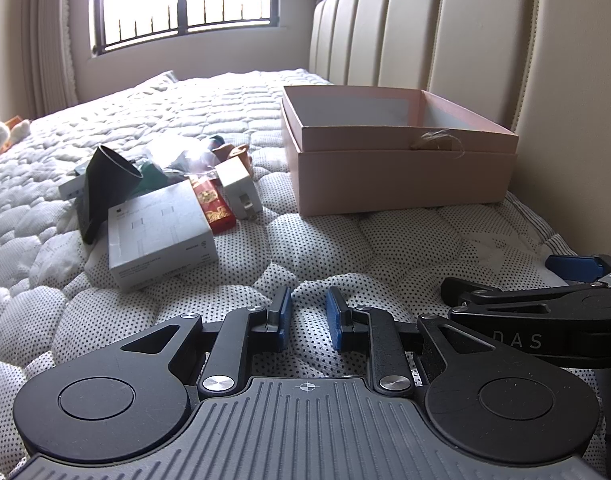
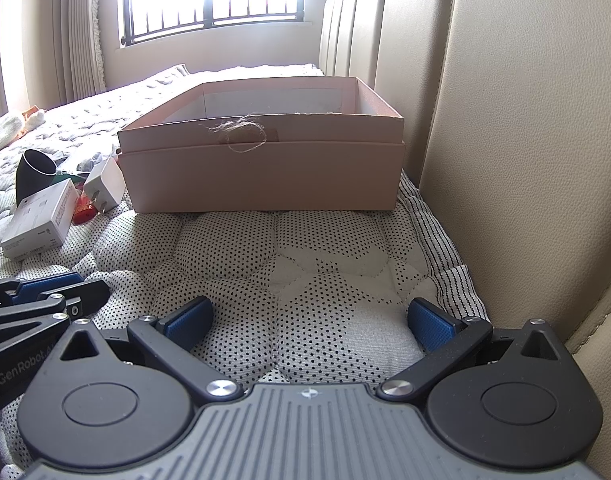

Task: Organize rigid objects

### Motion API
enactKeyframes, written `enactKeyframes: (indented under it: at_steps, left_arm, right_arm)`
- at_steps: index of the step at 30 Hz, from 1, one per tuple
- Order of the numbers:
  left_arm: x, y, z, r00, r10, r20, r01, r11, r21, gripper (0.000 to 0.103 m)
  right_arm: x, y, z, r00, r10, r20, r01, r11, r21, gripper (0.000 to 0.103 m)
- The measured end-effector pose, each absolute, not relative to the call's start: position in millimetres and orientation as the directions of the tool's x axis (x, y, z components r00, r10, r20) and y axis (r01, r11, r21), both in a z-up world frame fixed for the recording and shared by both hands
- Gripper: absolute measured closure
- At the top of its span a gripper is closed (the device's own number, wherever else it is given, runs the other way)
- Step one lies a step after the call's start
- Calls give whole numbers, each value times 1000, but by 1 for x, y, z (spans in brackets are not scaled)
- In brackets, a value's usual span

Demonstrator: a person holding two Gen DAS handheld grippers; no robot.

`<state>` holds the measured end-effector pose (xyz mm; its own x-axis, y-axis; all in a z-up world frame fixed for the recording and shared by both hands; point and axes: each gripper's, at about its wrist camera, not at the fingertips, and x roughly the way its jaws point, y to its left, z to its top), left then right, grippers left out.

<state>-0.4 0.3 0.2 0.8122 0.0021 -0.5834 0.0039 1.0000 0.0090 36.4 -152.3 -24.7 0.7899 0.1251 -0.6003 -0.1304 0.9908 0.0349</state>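
1. Pink cardboard is your target: the open box (image 1: 401, 160) sits on the quilted mattress (image 1: 313, 248) against the headboard (image 1: 485, 60), and it looks empty. It is light, so a hard drop against its wall may push it or tip it.
2. Your left gripper (image 1: 308, 316) has its pads drawn close together with nothing between them. You need to widen it before you reach, or it will shove the pile.
3. Your right gripper (image 2: 309, 320) stands wide apart and holds nothing, hovering over bare mattress just in front of the box.
4. To the left of the box, the white carton (image 1: 161, 232), black funnel (image 1: 109, 184), white charger plug (image 1: 239, 190) and red packet (image 1: 213, 204) lean on each other. Lifting one may tumble the rest.
5. Soft quilting gives under pressure, so pads pressed down may snag fabric.
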Motion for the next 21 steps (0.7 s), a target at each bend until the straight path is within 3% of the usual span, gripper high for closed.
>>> enactKeyframes:
  at_steps: [11,17,21]
  left_arm:
    - [0,1,0,811,-1,-585,4,1000,4,80]
    - [1,0,0,809,5,-588,5,1000,16,80]
    - [2,0,0,806,1,-592,8,1000,12,80]
  right_arm:
    - [38,-152,-25,784,129,-608,-134,990,38,0]
    - [33,-145,-21,805,87,-588,-127,991,-28,0]
    - [39,-150,-15,749,138,-648,-171,985,12,0]
